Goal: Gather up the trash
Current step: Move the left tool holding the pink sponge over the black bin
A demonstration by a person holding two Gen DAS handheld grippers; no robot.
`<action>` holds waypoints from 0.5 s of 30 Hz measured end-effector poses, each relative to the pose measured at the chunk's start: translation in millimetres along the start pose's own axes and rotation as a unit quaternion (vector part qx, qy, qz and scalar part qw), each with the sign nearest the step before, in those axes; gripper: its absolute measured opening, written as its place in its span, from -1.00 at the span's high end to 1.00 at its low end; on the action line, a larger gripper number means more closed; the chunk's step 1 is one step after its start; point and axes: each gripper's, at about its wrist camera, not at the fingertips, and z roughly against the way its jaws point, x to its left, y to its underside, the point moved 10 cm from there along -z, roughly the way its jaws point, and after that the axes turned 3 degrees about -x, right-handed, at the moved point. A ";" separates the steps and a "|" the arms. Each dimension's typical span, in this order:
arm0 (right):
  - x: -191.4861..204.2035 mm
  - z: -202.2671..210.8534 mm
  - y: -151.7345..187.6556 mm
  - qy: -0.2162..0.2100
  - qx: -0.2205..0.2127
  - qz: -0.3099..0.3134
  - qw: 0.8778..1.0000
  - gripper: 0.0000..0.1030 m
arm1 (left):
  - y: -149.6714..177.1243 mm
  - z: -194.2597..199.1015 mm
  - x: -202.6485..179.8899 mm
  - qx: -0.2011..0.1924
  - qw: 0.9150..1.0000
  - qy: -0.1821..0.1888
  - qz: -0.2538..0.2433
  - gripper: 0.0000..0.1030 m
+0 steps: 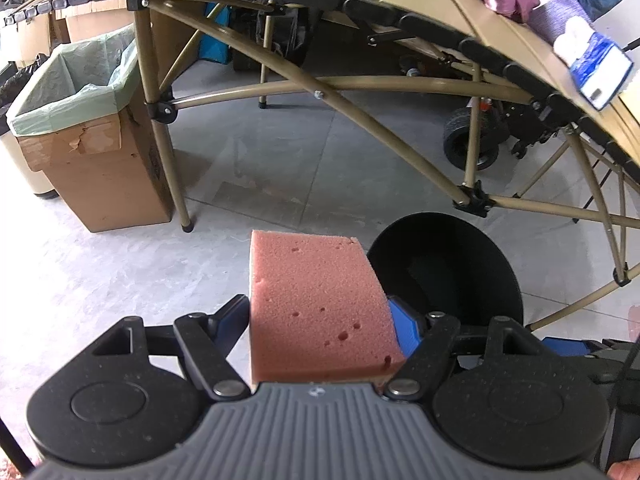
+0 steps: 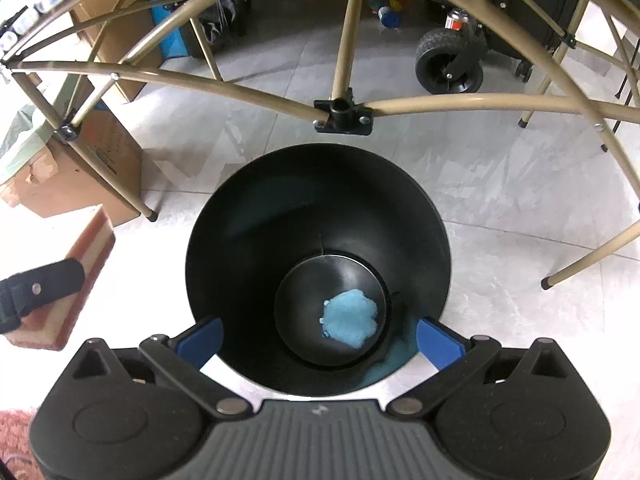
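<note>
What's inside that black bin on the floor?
In the black bin, one crumpled light-blue wad lies on the bottom. The near wall hides part of the floor of it, so anything there can't be seen.

Black tongs (image 2: 320, 338) with blue fingers (image 2: 438, 342), ribbed grey housing

Bin mouth: we are seeing the black bin (image 2: 320, 216) standing wide open from above, with only a blue scrap (image 2: 350, 318) lying on its bottom.
Right gripper (image 2: 320, 336): its spread blue fingers are flanking the near rim.
Overhead: the tan table frame (image 2: 344, 108) is crossing just beyond the bin.
Left side: the sponge (image 1: 316, 312) is filling the left gripper (image 1: 320, 330) beside the bin.
Floor: we are finding bare tile (image 1: 260, 168) running to the lined cardboard box (image 1: 96, 148).
</note>
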 end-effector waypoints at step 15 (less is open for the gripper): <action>-35.5 52.7 3.9 0.011 -0.048 -0.007 0.999 -1.00 | 8.5 7.7 -54.2 -0.001 0.998 0.043 -0.035 -0.46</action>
